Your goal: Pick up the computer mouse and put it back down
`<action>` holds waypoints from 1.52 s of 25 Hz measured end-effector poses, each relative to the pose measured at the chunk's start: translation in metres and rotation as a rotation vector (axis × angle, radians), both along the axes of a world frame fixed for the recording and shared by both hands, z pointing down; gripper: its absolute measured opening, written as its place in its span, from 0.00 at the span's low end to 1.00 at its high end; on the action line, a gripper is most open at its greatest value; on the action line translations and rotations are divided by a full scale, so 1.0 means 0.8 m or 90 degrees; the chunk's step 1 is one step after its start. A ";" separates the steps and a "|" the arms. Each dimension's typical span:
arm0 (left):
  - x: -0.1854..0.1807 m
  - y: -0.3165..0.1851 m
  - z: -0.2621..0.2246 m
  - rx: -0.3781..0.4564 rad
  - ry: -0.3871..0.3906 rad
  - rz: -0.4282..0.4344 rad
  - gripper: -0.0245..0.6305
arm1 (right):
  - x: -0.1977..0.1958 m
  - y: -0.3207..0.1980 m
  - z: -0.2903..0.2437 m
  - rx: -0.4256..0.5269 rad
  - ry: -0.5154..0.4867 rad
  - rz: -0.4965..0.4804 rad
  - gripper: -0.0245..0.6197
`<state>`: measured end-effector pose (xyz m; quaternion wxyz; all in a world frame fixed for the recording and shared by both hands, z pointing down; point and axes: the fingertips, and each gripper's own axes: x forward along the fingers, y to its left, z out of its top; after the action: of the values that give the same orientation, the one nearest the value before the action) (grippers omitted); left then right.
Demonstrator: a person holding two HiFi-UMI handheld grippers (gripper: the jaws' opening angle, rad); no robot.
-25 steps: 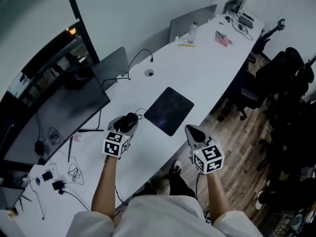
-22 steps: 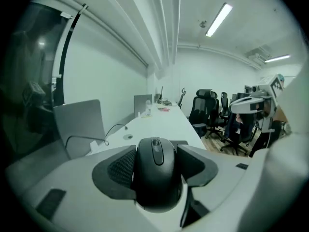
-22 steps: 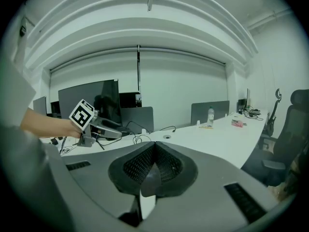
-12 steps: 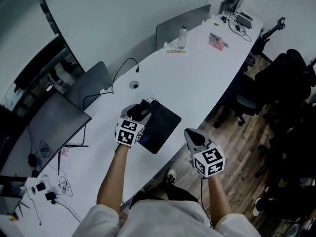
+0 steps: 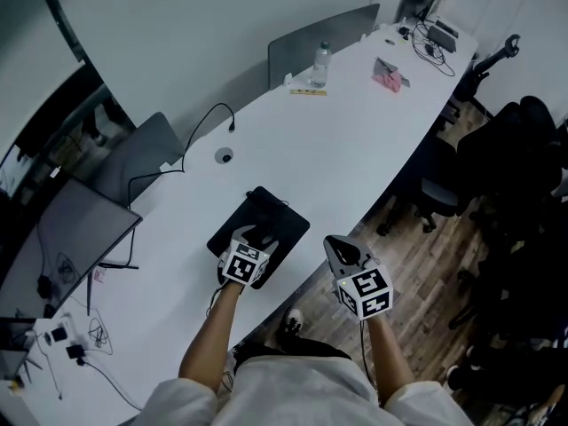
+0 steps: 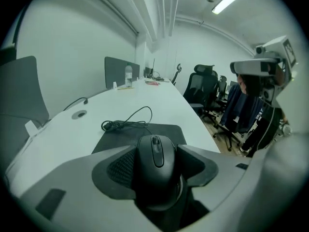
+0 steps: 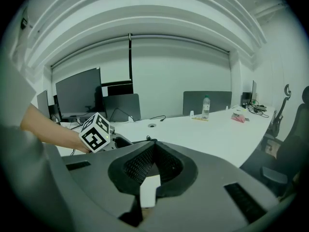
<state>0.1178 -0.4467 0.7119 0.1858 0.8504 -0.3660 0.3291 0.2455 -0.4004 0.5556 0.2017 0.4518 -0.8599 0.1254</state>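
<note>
A black wired computer mouse (image 6: 155, 162) sits between the jaws of my left gripper (image 6: 155, 151), which is shut on its sides. In the head view the left gripper (image 5: 252, 240) hangs over the near end of the black mouse pad (image 5: 271, 218) on the white table (image 5: 355, 140). The mouse's cable (image 6: 126, 124) lies coiled at the pad's far edge. Whether the mouse touches the pad (image 6: 166, 130) I cannot tell. My right gripper (image 5: 336, 244) is off the table's near edge, to the right of the pad. Its jaws (image 7: 153, 145) are shut with nothing between them.
A dark monitor (image 5: 67, 229) stands at the left with cables (image 5: 75, 340) by its foot. Grey dividers (image 5: 324, 32), a water bottle (image 5: 319, 60) and a pink item (image 5: 388, 75) are at the far end. Office chairs (image 5: 524, 149) crowd the floor to the right.
My left gripper has carried the mouse from beside the monitor rightward and down, over the mouse pad's near end. The right gripper shifted a little toward the left.
</note>
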 end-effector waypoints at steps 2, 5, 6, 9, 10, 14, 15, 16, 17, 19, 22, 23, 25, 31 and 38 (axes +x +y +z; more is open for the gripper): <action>-0.001 0.006 0.014 -0.011 -0.023 0.000 0.46 | 0.000 -0.004 0.003 -0.003 0.011 -0.007 0.06; -0.008 0.008 0.034 -0.016 -0.054 -0.006 0.46 | -0.001 -0.005 0.010 -0.012 0.029 -0.014 0.06; -0.010 0.009 0.039 -0.018 -0.060 -0.010 0.46 | -0.002 -0.004 0.011 -0.016 0.031 -0.016 0.06; -0.015 0.010 0.048 -0.018 -0.057 -0.028 0.47 | -0.005 0.002 0.011 -0.027 0.029 -0.024 0.06; -0.015 0.009 0.050 -0.020 -0.052 -0.032 0.47 | -0.006 0.004 0.011 -0.030 0.027 -0.026 0.06; -0.020 0.010 0.038 -0.034 -0.021 -0.052 0.53 | -0.005 0.011 0.010 -0.036 0.020 -0.016 0.06; -0.025 0.012 0.031 -0.030 -0.019 -0.056 0.54 | -0.007 0.014 0.007 -0.035 0.020 -0.012 0.06; -0.030 0.017 0.022 -0.025 -0.020 -0.058 0.54 | -0.008 0.017 0.003 -0.032 0.019 -0.011 0.06; -0.036 0.023 0.014 -0.020 -0.024 -0.056 0.54 | -0.010 0.021 -0.002 -0.029 0.018 -0.010 0.06; -0.049 0.037 -0.002 -0.008 -0.024 -0.050 0.54 | -0.013 0.029 -0.013 -0.016 0.018 -0.005 0.06; -0.077 0.056 -0.039 0.023 0.012 -0.058 0.54 | -0.021 0.040 -0.036 0.012 0.028 0.012 0.06; -0.089 0.063 -0.056 0.039 0.025 -0.064 0.52 | -0.025 0.045 -0.046 0.022 0.033 0.019 0.06; -0.115 0.079 -0.097 0.082 0.043 -0.079 0.40 | -0.034 0.060 -0.070 0.043 0.040 0.032 0.06; -0.187 0.145 -0.232 0.227 0.097 -0.092 0.08 | -0.073 0.125 -0.162 0.147 0.051 0.052 0.06; -0.238 0.241 -0.356 0.347 0.142 -0.076 0.07 | -0.125 0.210 -0.241 0.233 0.061 0.044 0.06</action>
<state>-0.0730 -0.2538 0.4269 0.0088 0.8767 -0.4677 0.1121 0.1459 -0.2323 0.3624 0.1525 0.5159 -0.8416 -0.0480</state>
